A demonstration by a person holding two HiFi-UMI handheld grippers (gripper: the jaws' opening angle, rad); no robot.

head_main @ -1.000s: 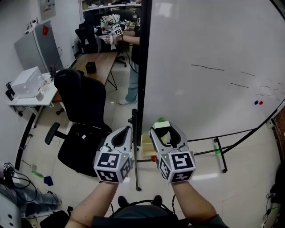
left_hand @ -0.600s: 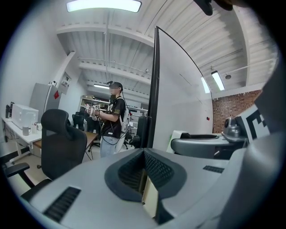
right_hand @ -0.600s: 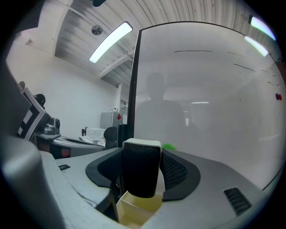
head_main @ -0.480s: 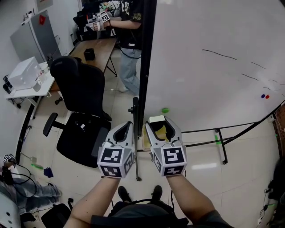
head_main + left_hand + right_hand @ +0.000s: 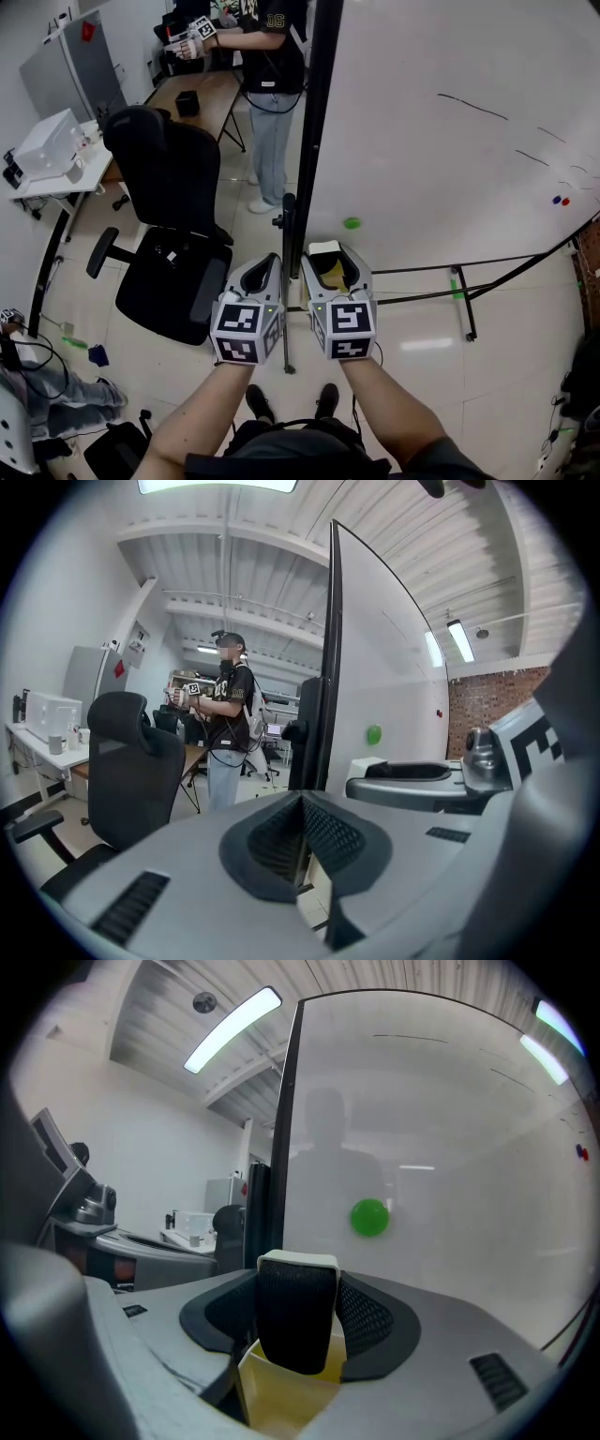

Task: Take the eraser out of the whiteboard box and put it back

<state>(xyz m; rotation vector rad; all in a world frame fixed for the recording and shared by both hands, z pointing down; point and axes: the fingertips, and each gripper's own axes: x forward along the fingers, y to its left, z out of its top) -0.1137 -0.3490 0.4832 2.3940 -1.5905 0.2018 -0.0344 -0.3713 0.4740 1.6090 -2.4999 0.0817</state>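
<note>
Left gripper [image 5: 270, 262], jaws pressed together on nothing, sits idle at 9 o'clock of the right gripper [image 5: 332, 257], apparently held clear of the work. The right gripper pinches the whiteboard eraser [image 5: 296, 1321] upright by its sides. The eraser's lower end is at the mouth of the pale yellow whiteboard box [image 5: 281, 1396] at 6 o'clock, a hold that likely lets it slide straight in or out. It shows a dark felt face capped by a cream-white back. At 1 o'clock of the eraser, a green magnet [image 5: 369, 1217] dots the whiteboard [image 5: 450, 1147].
</note>
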